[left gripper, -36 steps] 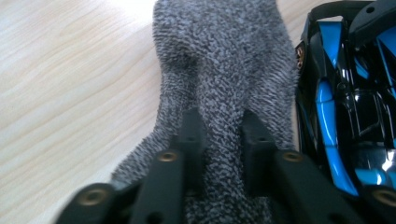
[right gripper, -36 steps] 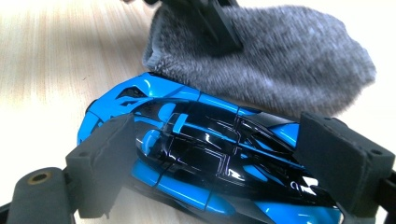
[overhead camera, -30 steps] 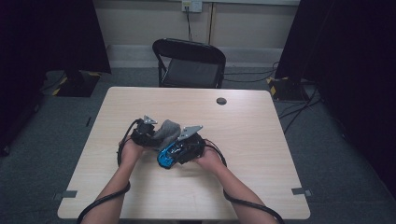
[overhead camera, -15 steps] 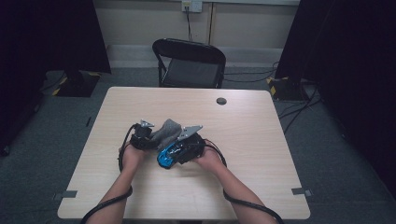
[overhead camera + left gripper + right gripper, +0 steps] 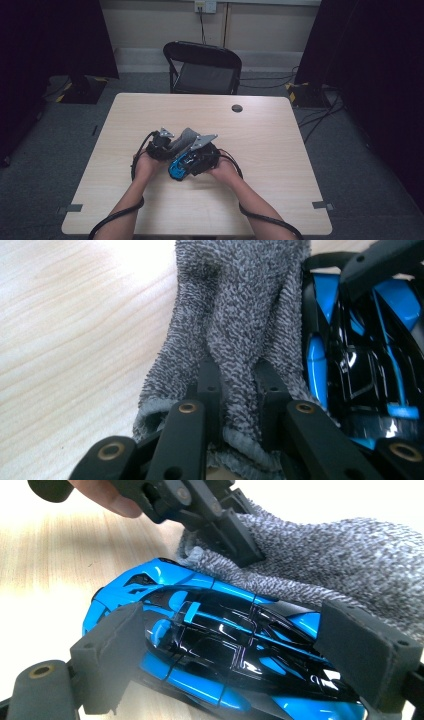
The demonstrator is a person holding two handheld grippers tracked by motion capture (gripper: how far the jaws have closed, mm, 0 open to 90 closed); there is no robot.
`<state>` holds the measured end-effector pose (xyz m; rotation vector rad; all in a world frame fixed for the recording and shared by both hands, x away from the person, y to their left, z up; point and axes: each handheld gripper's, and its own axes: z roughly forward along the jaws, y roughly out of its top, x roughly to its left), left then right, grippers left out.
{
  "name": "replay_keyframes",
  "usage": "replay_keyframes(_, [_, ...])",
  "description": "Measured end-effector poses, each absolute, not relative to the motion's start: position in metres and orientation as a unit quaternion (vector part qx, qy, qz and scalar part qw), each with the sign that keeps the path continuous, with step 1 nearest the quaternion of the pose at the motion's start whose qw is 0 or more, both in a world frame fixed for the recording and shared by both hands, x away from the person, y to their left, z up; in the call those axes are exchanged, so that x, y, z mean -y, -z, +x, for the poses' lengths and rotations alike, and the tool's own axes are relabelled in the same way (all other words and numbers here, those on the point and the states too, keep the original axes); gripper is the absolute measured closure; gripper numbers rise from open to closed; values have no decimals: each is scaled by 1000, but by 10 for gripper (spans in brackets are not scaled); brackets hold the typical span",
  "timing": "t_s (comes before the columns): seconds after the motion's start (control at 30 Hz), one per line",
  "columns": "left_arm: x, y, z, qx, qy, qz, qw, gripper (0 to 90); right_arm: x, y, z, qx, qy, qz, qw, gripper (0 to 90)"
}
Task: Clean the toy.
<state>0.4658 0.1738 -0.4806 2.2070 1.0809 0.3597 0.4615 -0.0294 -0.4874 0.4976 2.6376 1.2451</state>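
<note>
Near edge of the table [image 5: 150, 210]: your two forearms converge at mid-table. Your right gripper [image 5: 240, 645] is clamped across the blue toy car [image 5: 220, 650], pads on its nose and tail, so the car's long axis runs jaw to jaw and lies roughly level. Your left gripper [image 5: 239, 390] has just closed and now pinches the hem of the grey terry cloth [image 5: 235, 315]; the fabric bunches between its jaws. The cloth lies directly against the car's far flank, touching it. Judgement: any wipe runs along the car's length, and the left hand is the nearer one to drive it. Farther back, a small dark disc [image 5: 237, 108] and an empty chair [image 5: 202, 67].
</note>
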Motion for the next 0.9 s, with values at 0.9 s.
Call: replay_keyframes(0.9, [-181,471,470,-437,-168,804,366,494,28,486,462,-891,-414,166,87,125])
